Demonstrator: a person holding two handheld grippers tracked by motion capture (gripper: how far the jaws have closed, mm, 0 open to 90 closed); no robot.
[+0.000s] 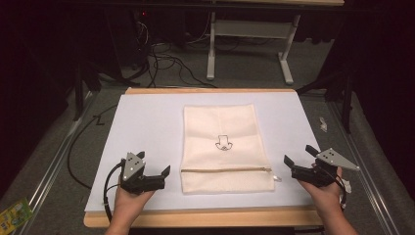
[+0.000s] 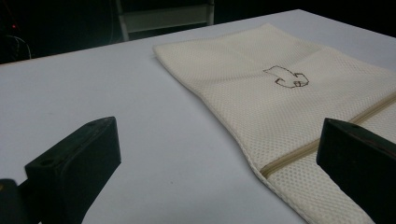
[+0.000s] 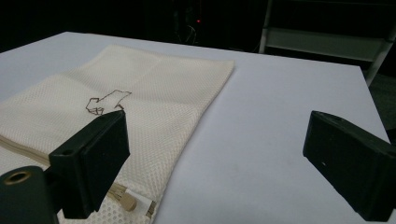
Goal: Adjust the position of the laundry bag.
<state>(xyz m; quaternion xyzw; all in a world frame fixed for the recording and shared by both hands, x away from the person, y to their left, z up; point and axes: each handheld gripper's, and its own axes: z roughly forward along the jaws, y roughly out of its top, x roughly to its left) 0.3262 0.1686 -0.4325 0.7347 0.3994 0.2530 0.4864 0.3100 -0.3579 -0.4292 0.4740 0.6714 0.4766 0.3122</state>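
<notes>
Cream mesh bag (image 1: 222, 147) lying flat at the middle of the worktop (image 1: 147, 122), short zipped end toward the near edge, a small stitched outline (image 1: 224, 142) at its centre. Zip (image 1: 225, 170) running straight across near that end, closed as far as can be judged, its pull (image 3: 122, 198) at the bag's right corner with a small white tab beside it. Probably very light and limp: thin open weave, no stiffness, likely to sag and fold as soon as one edge lifts, and to slide easily on the smooth white sheet. Not fragile, though the mesh could snag. Best taken by a corner or by the firmer zip seam, ideally at both near corners at once to keep it spread; the pull itself small and fiddly for wide jaws. Left tongs (image 1: 161, 175) held just off the bag's near left corner, jaws wide apart, nothing between them. Right tongs (image 1: 299, 155) beside the near right corner, jaws likewise spread and empty, clear of the fabric. Worktop covered by a pale, matt sheet over a wooden board, bare apart from the bag. Dim room beyond: grey carpet, loose cables (image 1: 166, 61) and a white frame (image 1: 249, 34) past the far edge.
</notes>
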